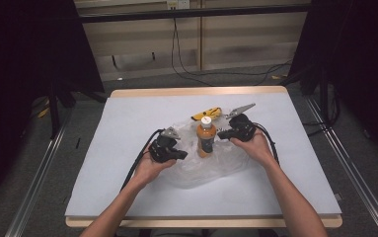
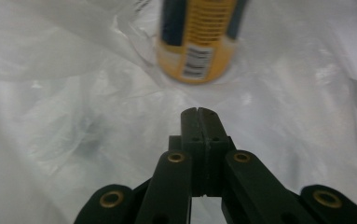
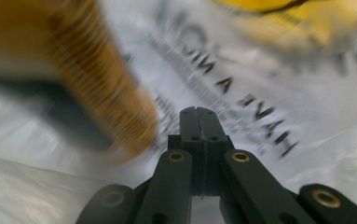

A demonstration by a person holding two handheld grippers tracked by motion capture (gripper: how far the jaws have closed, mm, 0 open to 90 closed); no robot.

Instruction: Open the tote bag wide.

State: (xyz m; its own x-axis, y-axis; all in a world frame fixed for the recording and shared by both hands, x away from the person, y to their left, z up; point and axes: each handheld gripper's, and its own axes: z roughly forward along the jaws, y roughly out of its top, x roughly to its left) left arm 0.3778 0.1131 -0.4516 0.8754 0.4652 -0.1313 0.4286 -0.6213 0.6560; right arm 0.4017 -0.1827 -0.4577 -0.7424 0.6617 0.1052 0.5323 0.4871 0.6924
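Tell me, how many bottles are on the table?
1. The orange bottle stands upright on the clear plastic bag between the two grippers. The crumpled bag could hide something small.

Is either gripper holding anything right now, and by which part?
Nothing is held. The left gripper and right gripper both have their jaws shut on nothing, either side of the upright bottle standing on the plastic bag.

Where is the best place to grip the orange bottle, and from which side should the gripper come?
Probably grip the bottle across its round body, below the white cap, coming level from the right gripper. It stands upright on crumpled plastic bag, so a side grip seems steadier.
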